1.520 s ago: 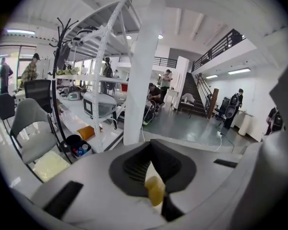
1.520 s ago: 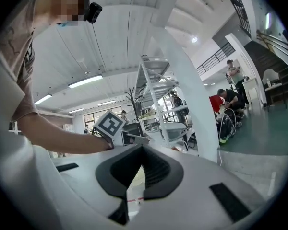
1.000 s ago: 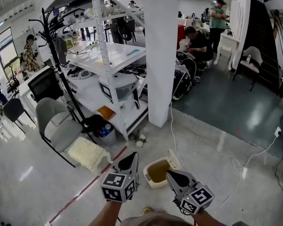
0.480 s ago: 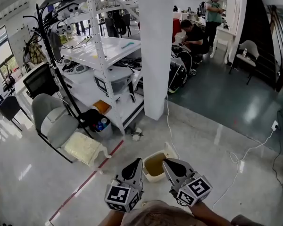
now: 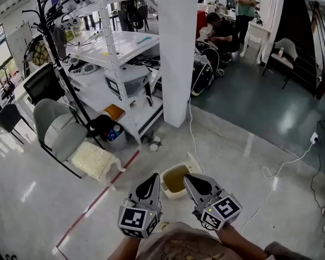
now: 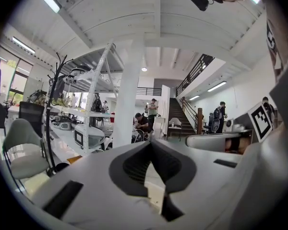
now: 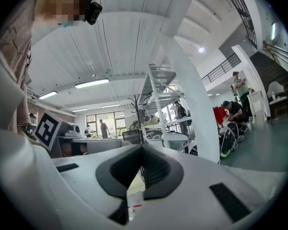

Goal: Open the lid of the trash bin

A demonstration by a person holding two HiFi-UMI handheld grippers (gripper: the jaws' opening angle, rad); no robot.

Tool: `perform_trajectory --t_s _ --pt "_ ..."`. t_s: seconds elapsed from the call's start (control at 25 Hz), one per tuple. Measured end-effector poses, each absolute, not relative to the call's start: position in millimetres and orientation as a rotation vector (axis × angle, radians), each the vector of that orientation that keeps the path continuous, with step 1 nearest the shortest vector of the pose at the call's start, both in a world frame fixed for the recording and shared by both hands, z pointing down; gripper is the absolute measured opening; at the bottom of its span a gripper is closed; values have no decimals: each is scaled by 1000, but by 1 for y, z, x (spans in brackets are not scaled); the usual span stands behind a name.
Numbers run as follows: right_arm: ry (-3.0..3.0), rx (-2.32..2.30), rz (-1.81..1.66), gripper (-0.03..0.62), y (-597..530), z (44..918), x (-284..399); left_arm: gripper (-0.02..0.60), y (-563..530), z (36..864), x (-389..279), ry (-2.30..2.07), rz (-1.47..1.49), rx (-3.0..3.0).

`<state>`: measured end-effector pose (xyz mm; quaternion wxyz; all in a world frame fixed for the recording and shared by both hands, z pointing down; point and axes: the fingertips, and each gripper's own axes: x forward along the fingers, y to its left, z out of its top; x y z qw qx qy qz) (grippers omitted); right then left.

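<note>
A small cream trash bin [image 5: 175, 180] stands on the pale floor below the white pillar, its yellowish-brown inside showing. Its lid [image 5: 197, 164] stands tilted up at the bin's far right edge. My left gripper [image 5: 151, 183] hangs just left of the bin, jaws closed together on nothing. My right gripper [image 5: 192, 181] hangs over the bin's right side, also shut and holding nothing. In the left gripper view the left gripper [image 6: 151, 143] has its jaws meeting at the tip. The right gripper view shows the same for the right gripper [image 7: 142, 148].
A white pillar [image 5: 177, 53] rises behind the bin. White shelving [image 5: 122, 47] with equipment and a grey chair [image 5: 58, 133] stand to the left. A white cable [image 5: 193, 137] runs past the bin, another cable [image 5: 284, 169] lies at right. People work in the background.
Both grippers have drawn closer together and toward the bin, so it now sits between their tips. The head view has shifted slightly forward.
</note>
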<state>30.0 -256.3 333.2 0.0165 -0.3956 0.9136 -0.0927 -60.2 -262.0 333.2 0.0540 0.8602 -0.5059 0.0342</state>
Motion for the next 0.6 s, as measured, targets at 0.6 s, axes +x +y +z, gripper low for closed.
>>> perform_trajectory --t_s 0.6 --pt "2845 -1222 -315 32 -249 340 35 0 -251 333 -59 -1557 124 2607"
